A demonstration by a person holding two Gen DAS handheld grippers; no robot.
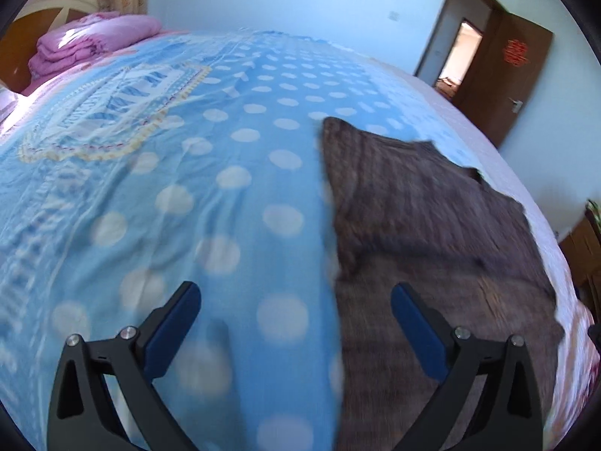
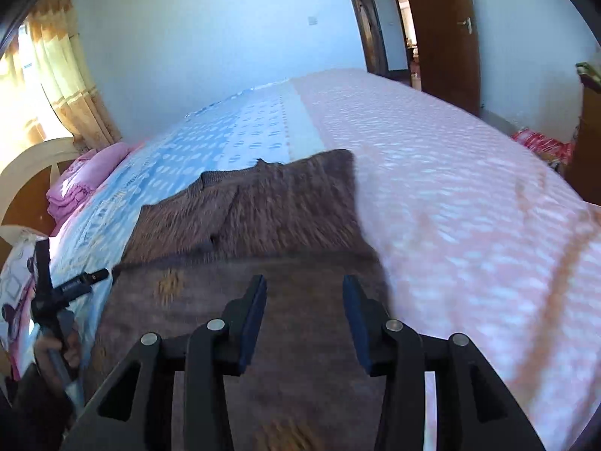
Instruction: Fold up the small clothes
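A small brown knitted garment point(image 1: 424, 225) lies spread flat on the bed, at the right of the left wrist view. My left gripper point(image 1: 295, 297) is open and empty above its left edge, over the blue dotted sheet point(image 1: 188, 188). In the right wrist view the same brown garment point(image 2: 263, 206) lies ahead and below. My right gripper point(image 2: 304, 289) is open and empty above its near part. The left gripper point(image 2: 80, 282) shows at the far left of that view, beside the garment's left edge. Both views are motion-blurred.
A folded pink quilt point(image 1: 94, 41) lies at the head of the bed by the wooden headboard point(image 2: 26, 165). The pink sheet point(image 2: 469, 206) covers the right side of the bed. An open brown door point(image 1: 514, 75) and curtains point(image 2: 60, 75) stand beyond.
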